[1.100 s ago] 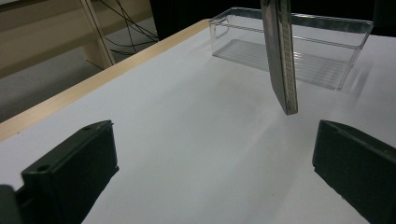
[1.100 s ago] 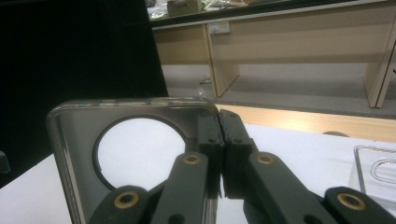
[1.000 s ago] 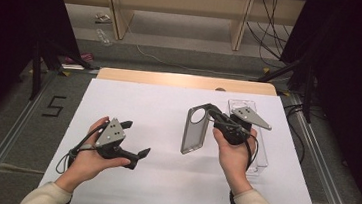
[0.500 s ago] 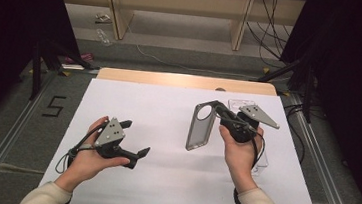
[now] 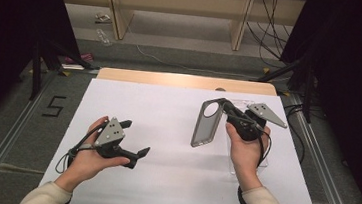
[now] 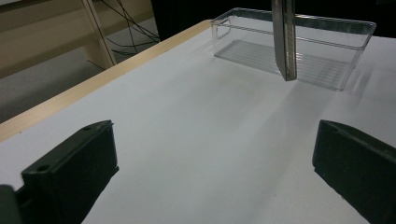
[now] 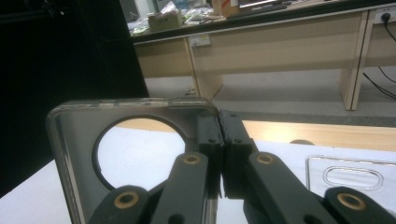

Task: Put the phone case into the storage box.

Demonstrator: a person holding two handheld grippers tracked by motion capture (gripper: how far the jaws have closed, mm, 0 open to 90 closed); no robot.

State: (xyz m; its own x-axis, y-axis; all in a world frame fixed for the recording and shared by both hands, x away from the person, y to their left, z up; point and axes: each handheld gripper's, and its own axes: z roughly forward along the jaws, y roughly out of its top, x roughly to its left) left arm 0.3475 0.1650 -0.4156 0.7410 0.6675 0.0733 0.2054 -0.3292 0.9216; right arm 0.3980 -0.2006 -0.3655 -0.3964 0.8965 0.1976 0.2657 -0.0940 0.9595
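**Grey phone case held up over the right side of the worktop**

Grey and glossy, the flat plastic phone case with a large round camera hole hangs from my right gripper, whose jaws are pinched tight on the case's top edge beside the hole. The case is clear of the white worktop, lifted above its right half and tilted, hole end toward the far edge. Just right of it, near the far right corner, the clear plastic rectangular bin stands on the worktop, partly under my right hand. In the left gripper view the case shows edge-on in front of that bin. My left gripper rests low near the worktop's near left part, jaws spread wide with nothing between them, pointing toward the bin.
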